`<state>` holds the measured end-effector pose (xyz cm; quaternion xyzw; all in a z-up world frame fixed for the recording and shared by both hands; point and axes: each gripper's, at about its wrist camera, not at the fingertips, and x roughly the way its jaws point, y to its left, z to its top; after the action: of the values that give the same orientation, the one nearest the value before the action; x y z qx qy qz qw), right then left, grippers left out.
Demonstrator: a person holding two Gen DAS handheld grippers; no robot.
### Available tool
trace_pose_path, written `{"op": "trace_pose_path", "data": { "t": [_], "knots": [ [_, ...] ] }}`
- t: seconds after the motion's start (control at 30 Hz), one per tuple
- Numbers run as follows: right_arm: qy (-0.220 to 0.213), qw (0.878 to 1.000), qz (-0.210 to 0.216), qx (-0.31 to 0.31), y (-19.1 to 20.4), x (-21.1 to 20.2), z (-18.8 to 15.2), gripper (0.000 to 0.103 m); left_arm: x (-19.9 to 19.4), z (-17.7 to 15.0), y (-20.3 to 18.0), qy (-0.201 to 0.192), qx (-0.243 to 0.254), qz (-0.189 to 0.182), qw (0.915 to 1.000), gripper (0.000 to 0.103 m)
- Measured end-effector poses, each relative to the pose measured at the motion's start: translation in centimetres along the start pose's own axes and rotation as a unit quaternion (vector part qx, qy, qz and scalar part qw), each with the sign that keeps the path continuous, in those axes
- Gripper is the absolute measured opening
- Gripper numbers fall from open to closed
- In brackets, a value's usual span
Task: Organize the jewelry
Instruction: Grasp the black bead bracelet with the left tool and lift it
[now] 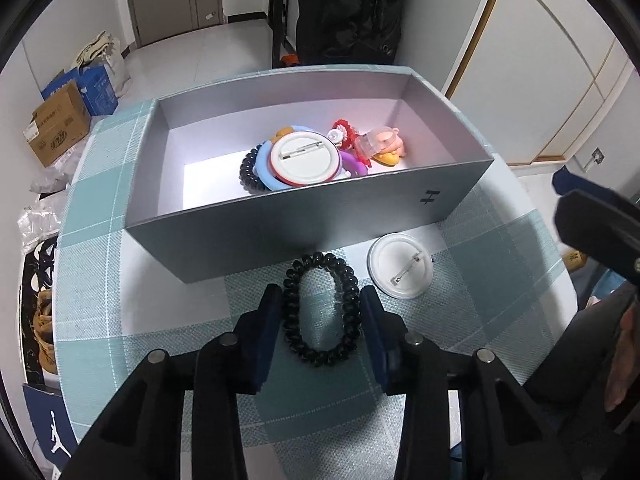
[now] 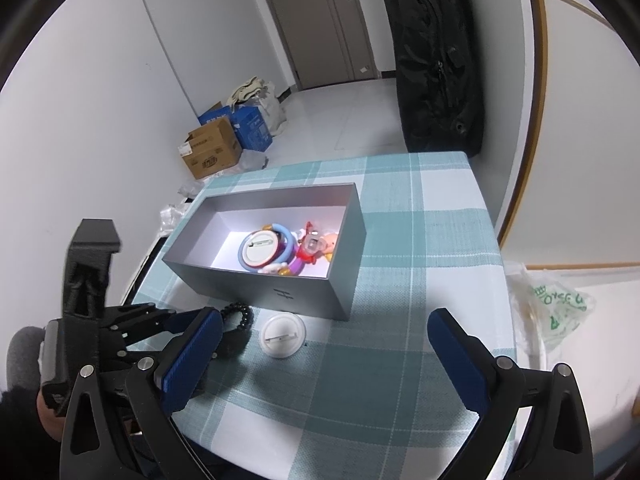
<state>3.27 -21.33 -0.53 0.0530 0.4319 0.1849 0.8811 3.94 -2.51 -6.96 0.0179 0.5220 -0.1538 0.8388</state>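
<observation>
Left gripper (image 1: 321,304) pinching the black coiled hair tie (image 1: 320,308), squeezed oval between both pads. Right gripper (image 2: 326,356) spread, empty. Best lift straight, clear the grey box's (image 1: 304,236) near wall ahead.

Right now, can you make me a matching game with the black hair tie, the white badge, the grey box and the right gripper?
Things:
1. black coil hair tie
2. white pin badge
3. grey box
4. right gripper

States:
A. holds toys and rings
B. pin side up on the tablecloth
C. open, nothing between its fingers
D. squeezed between the left gripper fingers

Pairs: 1-D, 2-B, 3-A, 4-C
</observation>
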Motion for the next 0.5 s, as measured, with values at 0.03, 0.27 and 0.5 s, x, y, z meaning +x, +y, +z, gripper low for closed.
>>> {"op": "trace_pose_path", "data": {
  "t": [0.03, 0.27, 0.5],
  "knots": [
    [0.002, 1.000, 0.000, 0.002, 0.0, 0.1, 0.0, 0.103, 0.0, 0.1, 0.2, 0.001, -0.003, -0.005, 1.0000, 0.034],
    [0.029, 1.000, 0.010, 0.005, 0.1, 1.5, -0.4, 0.103, -1.0, 1.0, 2.3, -0.006, -0.050, -0.038, 0.9980, 0.034],
    [0.063, 0.998, 0.009, 0.002, 0.5, 3.3, -1.2, 0.102, -3.8, 1.8, 2.4, -0.049, -0.072, -0.072, 0.9936, 0.034]
  ]
}}
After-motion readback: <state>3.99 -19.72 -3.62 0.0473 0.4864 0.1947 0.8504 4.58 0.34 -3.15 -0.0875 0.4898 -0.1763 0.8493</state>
